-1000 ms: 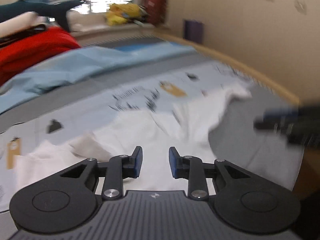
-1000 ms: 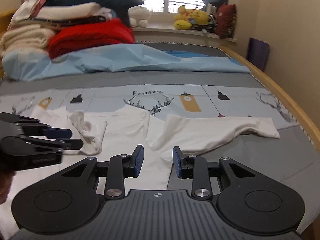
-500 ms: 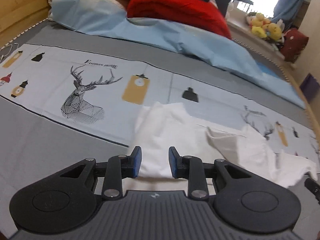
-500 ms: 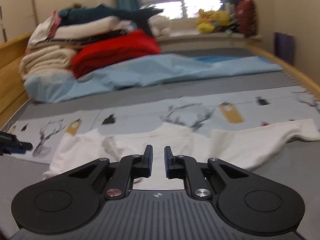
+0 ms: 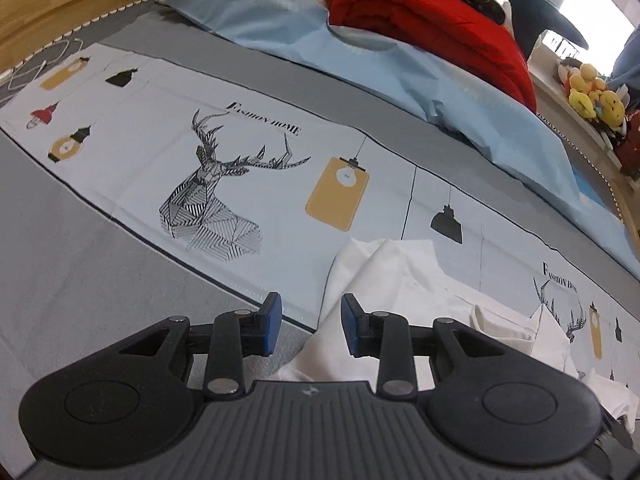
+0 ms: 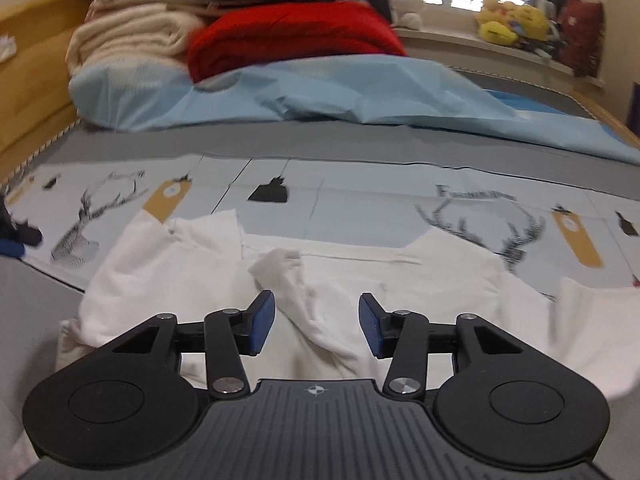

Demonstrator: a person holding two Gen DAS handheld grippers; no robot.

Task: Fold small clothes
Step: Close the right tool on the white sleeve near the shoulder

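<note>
A white garment [image 6: 400, 280] lies spread and rumpled on the bed [image 5: 100, 280], across the pale printed band of the sheet and onto the grey part nearer the cameras. The left gripper [image 5: 311, 325] hangs low over the bed with its 2 blue-padded fingers parted and nothing between them; the garment's left edge [image 5: 400, 280] runs just under and beside its right-hand finger, while the other finger sits over bare grey sheet. The right gripper [image 6: 317, 326] is also spread wide and holds nothing, poised over the middle of the garment, where a bunched fold of white cloth rises between and just beyond its pads [image 6: 262, 324] (whether any pad touches the fabric cannot be told). A sleeve trails off toward the right of the right wrist view. Printed on the sheet are a geometric deer head [image 5: 212, 196] and yellow and black hanging lamps. Farther up the bed a light blue sheet [image 6: 320, 92] is crumpled, with a folded red blanket [image 6: 292, 36] and a cream blanket [image 6: 132, 40] stacked behind it. Yellow plush toys [image 6: 508, 24] sit on the window ledge.
</note>
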